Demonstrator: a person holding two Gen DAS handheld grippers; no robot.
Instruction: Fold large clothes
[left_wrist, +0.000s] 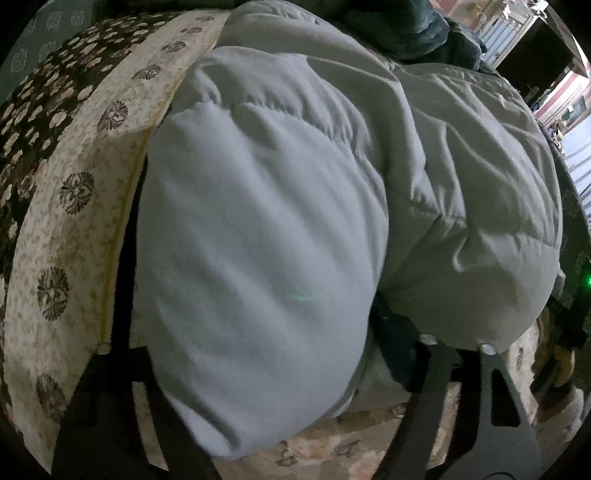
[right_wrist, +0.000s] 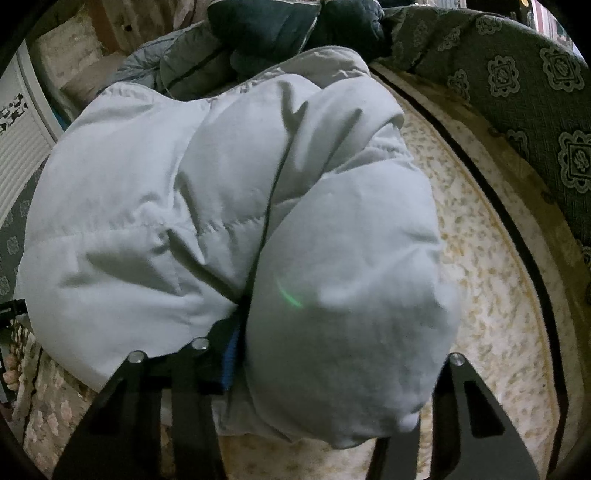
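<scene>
A pale grey padded jacket (left_wrist: 295, 177) is seen lying bunched on a cream floral bedspread (left_wrist: 74, 221), its quilted body spread toward the far side and a puffy sleeve folded over in the foreground. In the left wrist view, the left gripper (left_wrist: 273, 332) is spread wide, with the sleeve bulging between its black fingers (left_wrist: 110, 387); whether the cloth is pinched cannot be told. In the right wrist view, the right gripper (right_wrist: 321, 354) is likewise held apart around the other rounded fold of the jacket (right_wrist: 258, 184), and a strip of blue lining (right_wrist: 231, 365) is exposed beside it. Dark quilted bedding (right_wrist: 280, 26) is piled behind the jacket, and a green patterned cushion (right_wrist: 535, 110) borders the bedspread (right_wrist: 480, 277).
</scene>
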